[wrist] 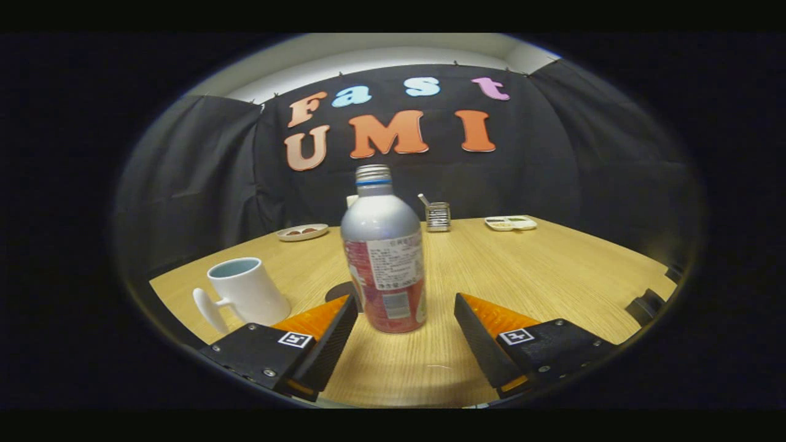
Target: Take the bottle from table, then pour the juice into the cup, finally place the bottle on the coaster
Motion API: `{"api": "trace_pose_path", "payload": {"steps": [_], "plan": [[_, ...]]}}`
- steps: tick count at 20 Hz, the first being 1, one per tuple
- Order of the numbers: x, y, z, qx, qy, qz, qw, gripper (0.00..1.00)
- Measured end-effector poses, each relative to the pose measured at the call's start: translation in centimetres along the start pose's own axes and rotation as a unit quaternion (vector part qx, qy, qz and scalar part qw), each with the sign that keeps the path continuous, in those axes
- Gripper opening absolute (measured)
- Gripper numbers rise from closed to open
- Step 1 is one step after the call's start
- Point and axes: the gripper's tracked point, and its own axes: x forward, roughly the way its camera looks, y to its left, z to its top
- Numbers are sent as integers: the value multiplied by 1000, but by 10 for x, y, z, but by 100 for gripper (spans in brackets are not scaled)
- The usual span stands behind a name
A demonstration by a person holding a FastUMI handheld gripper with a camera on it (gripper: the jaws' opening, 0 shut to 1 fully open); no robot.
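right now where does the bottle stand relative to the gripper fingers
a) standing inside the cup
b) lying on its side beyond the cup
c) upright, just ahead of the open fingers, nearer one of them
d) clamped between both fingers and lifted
c: the bottle stands upright on the table, just ahead of the open gripper, closer to one finger; neither finger presses on it, and the cup stands apart from it.

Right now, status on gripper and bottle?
Gripper open, fingers flanking bottle, no contact. Bottle upright on table. Cup left, dark coaster behind.
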Motion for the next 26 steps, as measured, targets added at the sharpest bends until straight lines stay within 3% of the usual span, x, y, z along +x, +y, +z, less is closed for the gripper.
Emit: {"api": "trace_pose_path", "payload": {"steps": [2, 4, 7, 16, 22, 26], "plan": [[13, 5, 2, -12, 1, -2, 1000, 95], [17, 10, -23, -10, 57, 0, 998, 95], [13, 9, -14, -29, 40, 1, 999, 74], [-19, -25, -3, -133, 34, -74, 988, 74], [-24, -18, 29, -279, 3, -115, 953, 74], [-22, -5, 54, -385, -24, -129, 913, 74]]}}
